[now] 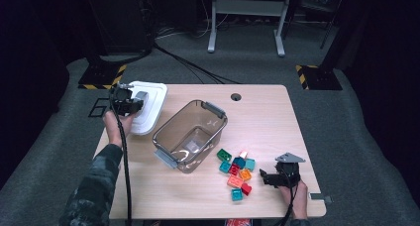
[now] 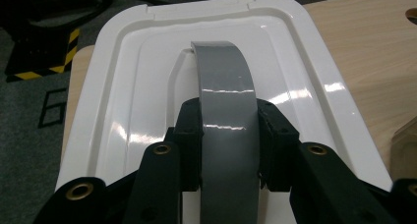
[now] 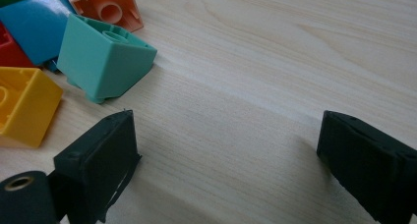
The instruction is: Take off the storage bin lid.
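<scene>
Left gripper (image 1: 130,103) at about 10 o'clock on the table (image 1: 267,112), clenched on the grey handle (image 2: 227,116) of the white lid (image 2: 314,71). Pads pressing both sides of the handle strip in the left gripper view. Lid lying flat at the table's far-left corner, part of it overhanging the edge above the grey floor (image 1: 59,117).

Clear container (image 1: 190,134) just right of the lid, near table centre, open-topped, grey latches at its 1 o'clock and 7 o'clock ends. Not touching the lid as far as can be told.

Right gripper (image 1: 270,177) at about 4 o'clock on the table, released, jaws wide apart over bare wood, nothing between them.

Pile of toy bricks (image 1: 236,171) just to the left of the right gripper, between it and the container. In the right gripper view: teal brick (image 3: 103,57) tilted at 10 o'clock, yellow brick (image 3: 24,106) at 9 o'clock, orange brick (image 3: 109,7) at 11 o'clock, blue brick (image 3: 34,25) beside them.
</scene>
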